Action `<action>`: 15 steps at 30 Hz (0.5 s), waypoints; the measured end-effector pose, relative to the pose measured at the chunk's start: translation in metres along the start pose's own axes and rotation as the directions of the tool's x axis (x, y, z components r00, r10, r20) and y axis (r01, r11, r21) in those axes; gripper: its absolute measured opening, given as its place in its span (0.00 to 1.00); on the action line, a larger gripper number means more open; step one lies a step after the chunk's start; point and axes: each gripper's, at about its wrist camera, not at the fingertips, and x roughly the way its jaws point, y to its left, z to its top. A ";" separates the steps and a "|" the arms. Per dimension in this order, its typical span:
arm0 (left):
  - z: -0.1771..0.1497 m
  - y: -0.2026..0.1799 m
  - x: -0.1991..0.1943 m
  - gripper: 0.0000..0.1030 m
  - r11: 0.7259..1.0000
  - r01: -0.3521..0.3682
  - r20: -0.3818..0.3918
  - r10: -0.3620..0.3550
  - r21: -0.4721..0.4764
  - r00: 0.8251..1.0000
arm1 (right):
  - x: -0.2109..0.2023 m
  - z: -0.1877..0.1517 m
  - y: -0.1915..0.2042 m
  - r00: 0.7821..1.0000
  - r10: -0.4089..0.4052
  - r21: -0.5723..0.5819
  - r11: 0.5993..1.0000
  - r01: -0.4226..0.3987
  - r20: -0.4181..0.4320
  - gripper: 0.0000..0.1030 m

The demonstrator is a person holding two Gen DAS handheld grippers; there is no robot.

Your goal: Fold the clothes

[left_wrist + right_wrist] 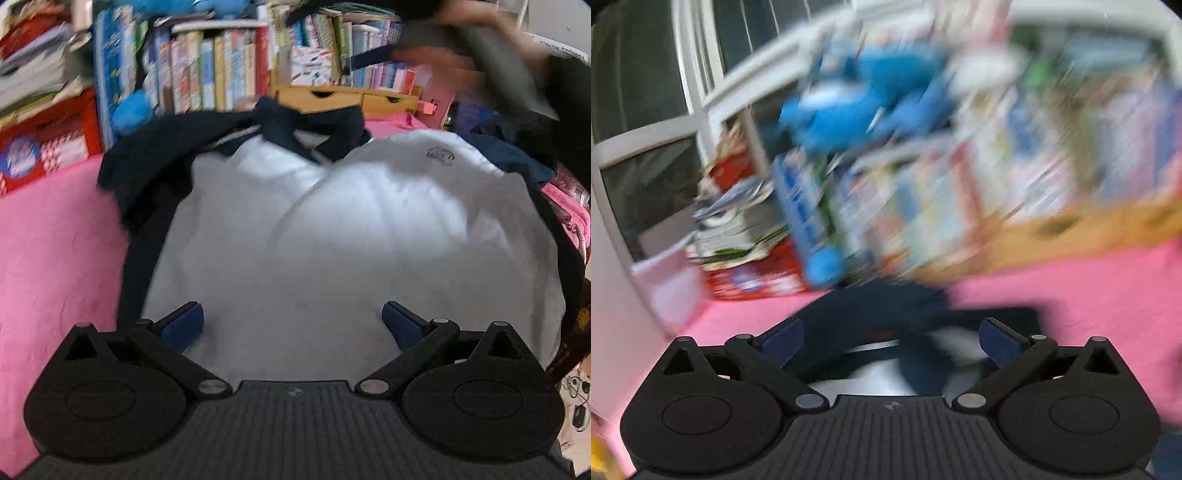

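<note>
Left wrist view: a white polo shirt [332, 236] with navy collar and navy sleeves lies front-up on a pink sheet [55, 258], a small dark crest on its chest.
Shirt vs left claw: the left gripper [292, 321] hangs over the shirt's lower white part, jaws spread wide, blue pads [184, 325] holding nothing.
Collar end: points away from the camera toward a bookshelf [221, 66] and a wooden drawer box [332, 98].
Shirt vs right claw: the right gripper [891, 338] is also wide open and empty, the navy collar and a strip of white just beyond and between its fingers.
Hard to read: the right wrist view is heavily smeared (books, a blue plush toy [864, 99] only as colour); a blurred hand and dark sleeve cross the left view's top right corner.
</note>
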 end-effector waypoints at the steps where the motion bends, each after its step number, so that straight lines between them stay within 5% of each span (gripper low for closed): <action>1: -0.005 0.004 -0.005 1.00 1.000 0.005 0.005 -0.005 -0.006 1.000 | 0.031 0.003 0.011 0.999 0.018 0.030 0.999 -0.017 -0.048 1.00; 4: -0.014 0.014 -0.024 1.00 0.999 0.033 0.025 -0.032 -0.026 0.999 | 0.122 0.010 0.040 0.981 0.061 0.121 0.992 -0.039 -0.182 1.00; 7: -0.020 0.025 -0.038 1.00 0.996 0.059 0.042 -0.056 -0.065 0.998 | 0.172 0.003 0.043 0.974 -0.036 0.207 0.975 0.084 -0.224 0.95; 8: -0.021 0.029 -0.039 1.00 0.995 0.067 0.048 -0.064 -0.077 0.997 | 0.170 0.000 0.043 0.978 -0.070 0.242 0.963 0.118 -0.197 0.81; 10: -0.023 0.033 -0.038 1.00 0.992 0.084 0.061 -0.079 -0.094 0.995 | 0.163 0.004 0.047 0.985 -0.103 0.270 0.953 0.137 -0.138 0.17; 11: -0.024 0.036 -0.037 1.00 0.990 0.092 0.067 -0.086 -0.103 0.994 | 0.154 0.011 0.054 0.993 -0.078 0.258 0.961 0.099 -0.093 0.06; 15: -0.026 0.041 -0.035 1.00 0.988 0.108 0.089 -0.098 -0.110 0.991 | 0.122 0.040 0.109 0.997 0.075 0.109 0.991 -0.078 0.031 0.06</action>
